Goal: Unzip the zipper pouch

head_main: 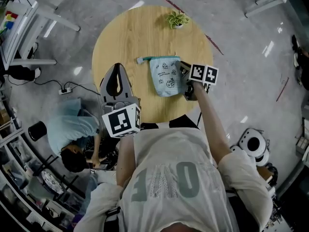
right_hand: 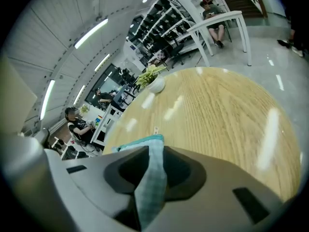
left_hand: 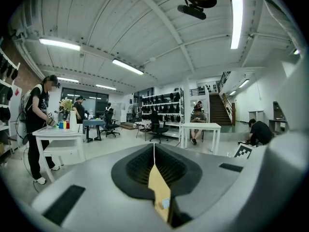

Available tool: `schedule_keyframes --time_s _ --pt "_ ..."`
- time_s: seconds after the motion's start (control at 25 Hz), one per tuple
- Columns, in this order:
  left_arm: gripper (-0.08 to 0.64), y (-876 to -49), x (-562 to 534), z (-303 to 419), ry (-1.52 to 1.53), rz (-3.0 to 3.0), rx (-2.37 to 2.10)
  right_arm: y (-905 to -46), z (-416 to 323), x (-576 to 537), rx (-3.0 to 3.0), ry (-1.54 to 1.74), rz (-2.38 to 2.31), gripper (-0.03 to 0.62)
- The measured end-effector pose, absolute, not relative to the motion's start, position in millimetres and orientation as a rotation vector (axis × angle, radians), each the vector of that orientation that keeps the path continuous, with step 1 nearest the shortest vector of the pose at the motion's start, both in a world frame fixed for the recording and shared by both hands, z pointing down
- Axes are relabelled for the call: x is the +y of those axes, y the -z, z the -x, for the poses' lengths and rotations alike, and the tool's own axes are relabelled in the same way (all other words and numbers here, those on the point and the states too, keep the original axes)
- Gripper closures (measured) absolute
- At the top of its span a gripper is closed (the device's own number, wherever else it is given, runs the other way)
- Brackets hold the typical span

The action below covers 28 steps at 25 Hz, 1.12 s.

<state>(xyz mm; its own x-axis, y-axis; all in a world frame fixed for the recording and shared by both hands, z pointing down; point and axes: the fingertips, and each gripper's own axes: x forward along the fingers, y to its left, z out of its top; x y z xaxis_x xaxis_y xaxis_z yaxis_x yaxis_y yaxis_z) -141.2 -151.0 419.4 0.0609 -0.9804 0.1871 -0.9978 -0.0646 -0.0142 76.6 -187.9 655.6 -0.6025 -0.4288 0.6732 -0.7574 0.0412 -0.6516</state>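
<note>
The zipper pouch [head_main: 165,76], pale blue with small drawings and a teal zipper band [head_main: 157,59] along its far edge, lies flat in the middle of the round wooden table [head_main: 125,37]. My right gripper [head_main: 183,81] is at the pouch's right edge. In the right gripper view its jaws pinch a fold of the pouch's checked fabric [right_hand: 150,178], which rises between them. My left gripper [head_main: 116,70] hovers over the table's near left part, well apart from the pouch. It is shut on nothing and, as the left gripper [left_hand: 154,151] view shows, points out at the room.
A small potted plant [head_main: 176,19] stands at the table's far side. A person [head_main: 72,134] crouches on the floor near the table's left, beside a power strip [head_main: 65,90]. White tables [head_main: 29,23] stand at the far left and far right.
</note>
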Motion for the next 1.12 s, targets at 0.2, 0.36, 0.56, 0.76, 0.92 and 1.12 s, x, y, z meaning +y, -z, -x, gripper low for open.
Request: schedule_keyframes --time_s 0.2,0.36,0.56,0.76,0.92,1.12 --pt "0.532 -416.2 -146.1 147.8 -0.22 -2.191 -2.079 -650.5 -76.5 -184.9 -2.035 -1.564 -1.241 0.547" --pt "0.532 -412.6 -147.8 152.0 -0.21 -2.192 -2.093 -633.1 -77.0 -195.1 -2.089 -1.526 -1.295 0.557" --pt "0.532 -397.9 -146.2 152.4 -0.166 -2.205 -2.116 -587.2 -84.2 -212.0 -2.202 -1.396 -1.381 0.558" --pt "0.531 -371.6 -146.5 155.5 -0.061 -2.22 -2.134 -532.5 -90.9 -226.4 -2.324 -1.203 -1.479 0.558" --pt "0.531 -353.2 -146.8 156.4 0.03 -2.234 -2.125 -490.5 -102.4 -233.6 -2.373 -0.98 -1.588 0.558" --pt "0.506 -345.4 -148.8 158.8 0.081 -2.247 -2.108 -442.5 -108.6 -236.4 -2.428 -0.796 -1.67 0.558"
